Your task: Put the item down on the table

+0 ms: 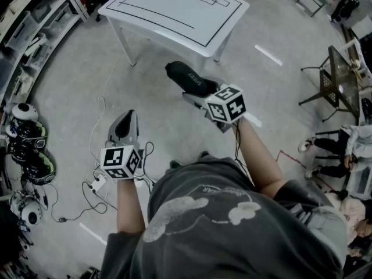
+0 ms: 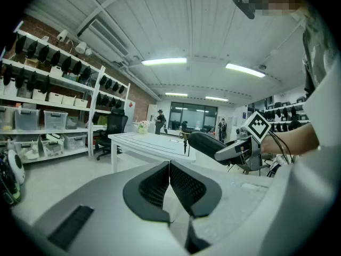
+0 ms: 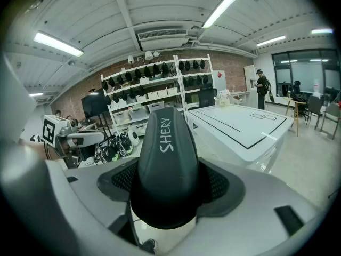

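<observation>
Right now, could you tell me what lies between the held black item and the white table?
Only bare floor separates the black item from the white table, per the head view.

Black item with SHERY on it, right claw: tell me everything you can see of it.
The black item is an oblong, rounded, matte dark shell, plastic or leatherette by its look, with white SHERY lettering along its top. The right claw clamps its near end, both textured pads against its sides, and the far end sticks out forward. It hangs in the air above the floor, short of the white table, touching nothing else.
</observation>
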Tool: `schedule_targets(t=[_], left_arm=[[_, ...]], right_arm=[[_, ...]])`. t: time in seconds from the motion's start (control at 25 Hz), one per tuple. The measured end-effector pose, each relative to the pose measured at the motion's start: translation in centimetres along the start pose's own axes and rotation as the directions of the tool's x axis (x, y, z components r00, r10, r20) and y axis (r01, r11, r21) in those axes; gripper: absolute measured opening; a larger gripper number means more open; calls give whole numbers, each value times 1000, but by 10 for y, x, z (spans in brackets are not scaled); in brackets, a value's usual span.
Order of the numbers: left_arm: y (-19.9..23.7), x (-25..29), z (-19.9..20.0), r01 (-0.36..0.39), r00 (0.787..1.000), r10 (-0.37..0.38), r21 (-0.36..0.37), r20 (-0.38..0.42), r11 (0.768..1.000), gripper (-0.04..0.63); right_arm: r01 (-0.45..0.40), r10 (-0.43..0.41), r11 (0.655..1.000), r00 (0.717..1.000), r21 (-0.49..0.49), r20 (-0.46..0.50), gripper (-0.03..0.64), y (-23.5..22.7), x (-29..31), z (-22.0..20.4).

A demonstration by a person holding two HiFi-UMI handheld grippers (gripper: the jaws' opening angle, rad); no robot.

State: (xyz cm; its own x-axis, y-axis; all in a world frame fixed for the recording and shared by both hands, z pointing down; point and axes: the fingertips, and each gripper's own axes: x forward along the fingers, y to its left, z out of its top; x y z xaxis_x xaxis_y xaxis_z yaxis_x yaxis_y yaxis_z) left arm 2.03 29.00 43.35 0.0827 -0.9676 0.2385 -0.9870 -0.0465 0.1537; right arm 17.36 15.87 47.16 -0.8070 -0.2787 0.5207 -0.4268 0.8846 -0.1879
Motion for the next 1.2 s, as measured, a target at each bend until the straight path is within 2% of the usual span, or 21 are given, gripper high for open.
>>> schedule_targets(t=[0.52, 0.84, 1.2], left_arm=[[4, -29, -3, 14, 1000, -14, 1, 18, 1000, 3], [31, -52, -8, -21, 999, 21, 1, 30, 1000, 3], [63, -41, -15, -86, 996, 86, -4, 2, 996, 3]], right_arm=[[11, -11, 999, 1000, -36, -1, 322, 30, -4, 0], [4, -3, 1000, 1000, -29, 10, 324, 49, 10, 1], [-51, 51, 999, 999, 6, 19, 324, 30, 61, 16]])
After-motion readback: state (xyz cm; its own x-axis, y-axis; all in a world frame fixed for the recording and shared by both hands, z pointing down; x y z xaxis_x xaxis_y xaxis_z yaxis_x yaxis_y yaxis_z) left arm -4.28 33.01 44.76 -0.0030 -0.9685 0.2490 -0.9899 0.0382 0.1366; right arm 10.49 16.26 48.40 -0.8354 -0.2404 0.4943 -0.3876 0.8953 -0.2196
